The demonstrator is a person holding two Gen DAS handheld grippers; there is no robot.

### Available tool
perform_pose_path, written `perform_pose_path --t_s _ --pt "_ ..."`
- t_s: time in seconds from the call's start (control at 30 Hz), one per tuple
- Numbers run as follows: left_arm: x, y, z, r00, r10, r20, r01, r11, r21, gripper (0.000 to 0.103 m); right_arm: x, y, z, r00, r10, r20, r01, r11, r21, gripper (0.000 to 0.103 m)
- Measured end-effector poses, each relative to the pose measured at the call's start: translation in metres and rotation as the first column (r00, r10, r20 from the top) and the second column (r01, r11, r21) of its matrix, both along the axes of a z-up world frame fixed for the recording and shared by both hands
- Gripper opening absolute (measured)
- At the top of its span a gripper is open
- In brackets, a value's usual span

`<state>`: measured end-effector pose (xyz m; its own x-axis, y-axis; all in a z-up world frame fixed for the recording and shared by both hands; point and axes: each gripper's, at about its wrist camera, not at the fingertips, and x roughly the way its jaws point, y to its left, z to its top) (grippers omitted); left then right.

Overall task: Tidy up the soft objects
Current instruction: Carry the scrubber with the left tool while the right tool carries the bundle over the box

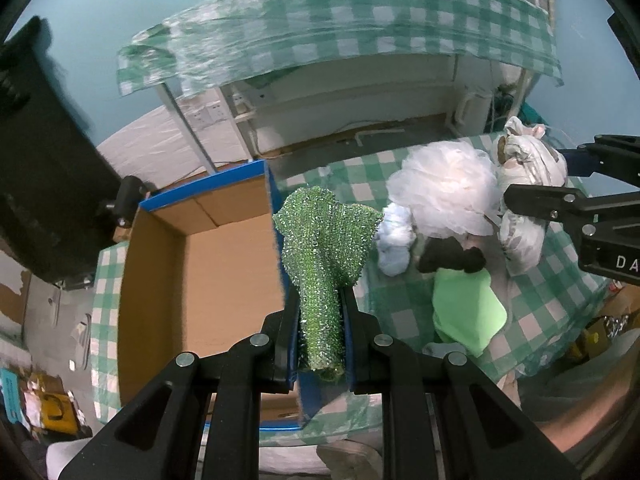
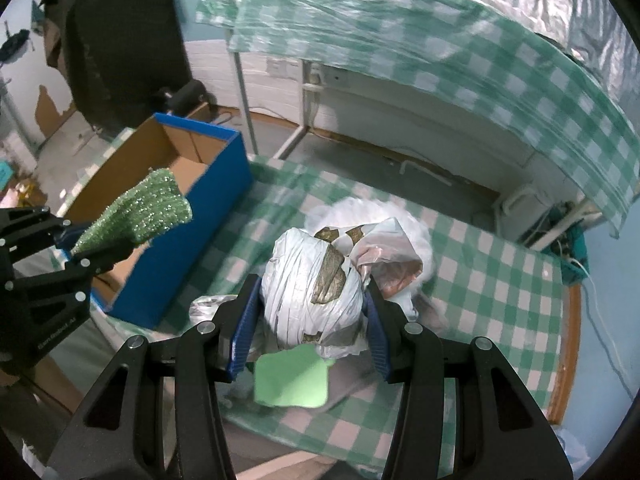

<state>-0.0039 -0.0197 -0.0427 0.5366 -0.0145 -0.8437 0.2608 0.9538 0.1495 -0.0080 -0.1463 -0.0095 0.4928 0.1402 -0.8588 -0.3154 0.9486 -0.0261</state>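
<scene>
My left gripper (image 1: 322,316) is shut on a sparkly green cloth (image 1: 326,248) and holds it over the right wall of a blue cardboard box (image 1: 160,280); the cloth also shows in the right wrist view (image 2: 148,212). My right gripper (image 2: 312,312) is shut on a crumpled white plastic bag bundle (image 2: 316,288) and holds it above the checked table; the bundle also shows in the left wrist view (image 1: 528,200). A white mesh pouf (image 1: 444,188), a pale blue cloth (image 1: 396,240), a black soft item (image 1: 448,260) and a light green cloth (image 1: 468,312) lie on the table.
The green checked tablecloth (image 2: 500,280) covers the low table. The box (image 2: 188,240) is open and its brown inside shows bare. A second checked table (image 1: 340,24) stands behind. A black chair (image 1: 40,152) stands at left. Clutter lies on the floor at far left.
</scene>
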Motion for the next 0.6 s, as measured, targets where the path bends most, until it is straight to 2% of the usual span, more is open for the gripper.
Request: perform_pose_path --t_s 0.33,0.6 --pt "0.004 0.046 0.002 0.995 0.097 0.013 -0.096 0.995 -0.017 0.018 0.016 0.059 0.005 0.996 0.086 0.008 -0.086 0.996 0.011 0.048" --pt "0.009 0.089 -0.006 0.982 0.187 -0.002 -0.187 0.982 -0.032 0.018 0.03 0.115 0.0 0.986 0.167 0.005 -0.167 0.986 0.001 0.048"
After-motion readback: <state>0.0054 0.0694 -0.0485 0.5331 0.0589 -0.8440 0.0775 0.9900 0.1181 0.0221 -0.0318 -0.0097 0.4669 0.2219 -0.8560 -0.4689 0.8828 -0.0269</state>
